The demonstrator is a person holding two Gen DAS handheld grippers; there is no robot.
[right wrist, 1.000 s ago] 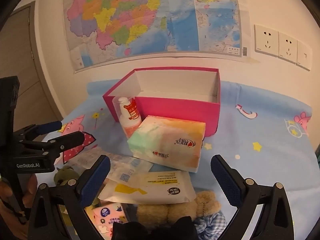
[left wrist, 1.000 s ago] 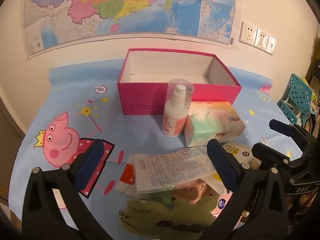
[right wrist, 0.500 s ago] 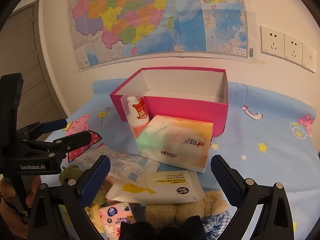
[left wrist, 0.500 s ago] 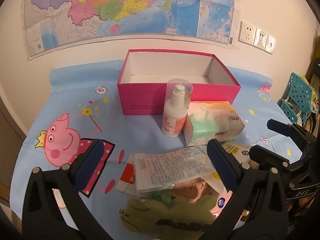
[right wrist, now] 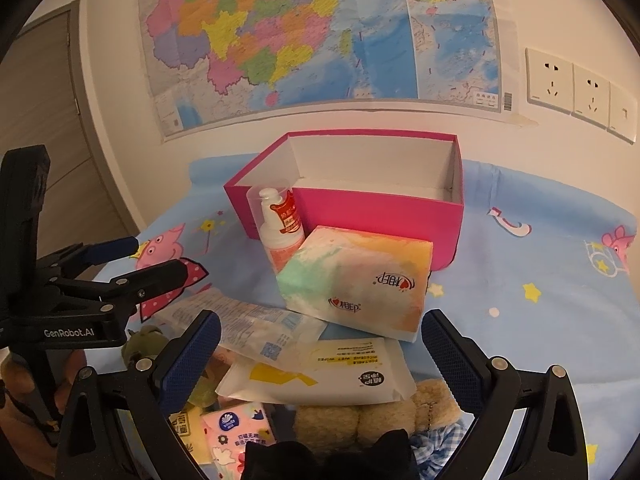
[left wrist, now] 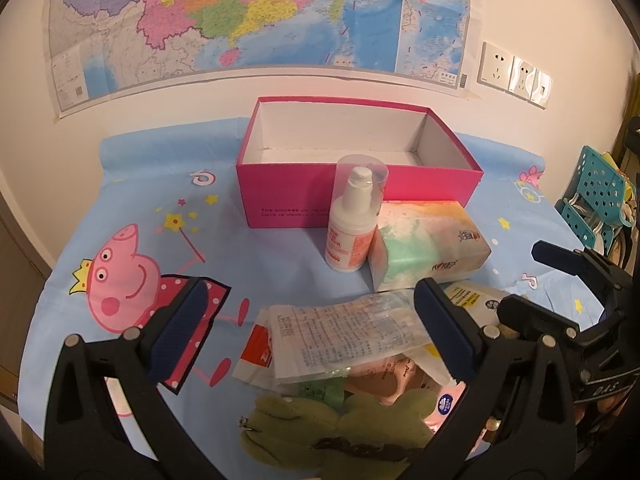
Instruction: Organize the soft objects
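Note:
An open, empty pink box (left wrist: 360,200) (right wrist: 380,216) stands at the back of the table. In front of it are a white pump bottle (left wrist: 354,224) (right wrist: 280,228) and a pastel tissue pack (left wrist: 428,248) (right wrist: 360,280). Nearer lie a clear plastic packet (left wrist: 344,332) (right wrist: 256,324), a white wet-wipes pack (right wrist: 320,376), a small pink tissue pack (right wrist: 236,432), a green plush toy (left wrist: 340,428) and a tan teddy bear (right wrist: 360,416). My left gripper (left wrist: 316,332) is open above the pile. My right gripper (right wrist: 320,360) is open above the wipes.
The table has a blue Peppa Pig cloth (left wrist: 132,280). A map (left wrist: 240,12) and sockets (right wrist: 576,88) are on the wall behind. A teal perforated basket (left wrist: 596,200) stands at the right edge. A door (right wrist: 48,120) is at the left.
The right gripper has drifted slightly left and forward, so the box and tissue pack sit further right in its view. The left gripper has barely moved. Both stay open.

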